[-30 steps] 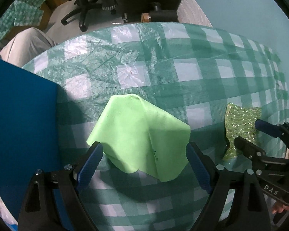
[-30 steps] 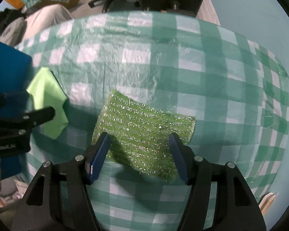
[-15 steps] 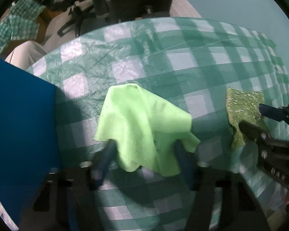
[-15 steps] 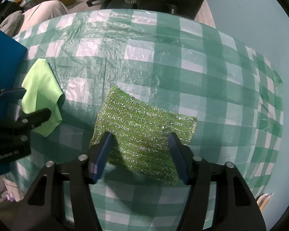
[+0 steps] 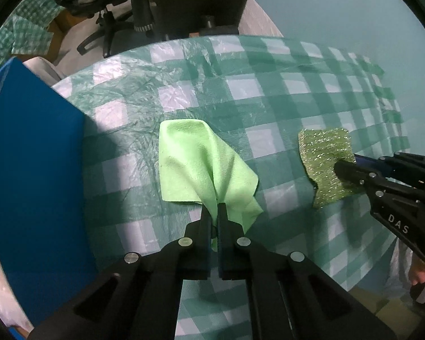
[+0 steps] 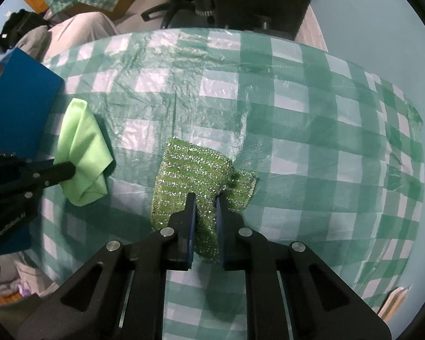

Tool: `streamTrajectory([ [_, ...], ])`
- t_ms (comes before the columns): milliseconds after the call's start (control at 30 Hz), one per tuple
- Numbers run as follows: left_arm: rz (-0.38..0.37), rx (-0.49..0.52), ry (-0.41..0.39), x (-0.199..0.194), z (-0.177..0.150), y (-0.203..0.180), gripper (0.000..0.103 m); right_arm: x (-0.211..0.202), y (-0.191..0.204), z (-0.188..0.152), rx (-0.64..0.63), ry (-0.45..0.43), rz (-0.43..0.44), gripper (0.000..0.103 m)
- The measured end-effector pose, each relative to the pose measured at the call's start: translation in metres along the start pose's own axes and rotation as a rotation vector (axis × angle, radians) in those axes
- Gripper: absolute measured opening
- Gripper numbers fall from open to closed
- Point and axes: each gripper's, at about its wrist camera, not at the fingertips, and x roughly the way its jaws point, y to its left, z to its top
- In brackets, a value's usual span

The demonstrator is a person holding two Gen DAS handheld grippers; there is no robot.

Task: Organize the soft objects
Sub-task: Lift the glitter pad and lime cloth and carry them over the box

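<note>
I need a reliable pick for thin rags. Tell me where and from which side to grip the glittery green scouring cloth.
Grip the sparkly green scouring cloth at its near edge, coming in low from the near side along the checked tablecloth. It lies flat and thin, so pinching gathers a ridge, as the right gripper shows, jaws closed on bunched fabric.

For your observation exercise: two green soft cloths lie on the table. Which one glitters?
The sparkly green scouring cloth, pinched by the right gripper. The lime microfibre cloth in the left gripper is plain and matte.

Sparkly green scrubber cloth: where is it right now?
Pinched in the right gripper, the sparkly scrubber cloth lies mid-tablecloth, right of the lime cloth.
</note>
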Motion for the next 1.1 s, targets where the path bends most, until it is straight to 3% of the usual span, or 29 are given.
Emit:
streamTrajectory([
  [400, -0.022, -0.055, -0.060, -0.035, -0.014, 0.012, 0.003, -0.034, 0.004, -0.004, -0.040, -0.052, 0.042, 0.011],
  [867, 0.041, -0.074, -0.130, -0.082, -0.034, 0.020, 0.003, -0.070, 0.018, -0.002, -0.117, -0.101, 0.059, 0.011],
  [1100, 0.030, -0.122, -0.152, -0.101, -0.045, 0.028, 0.003, -0.087, 0.037, 0.005, -0.161, -0.133, 0.076, 0.011],
])
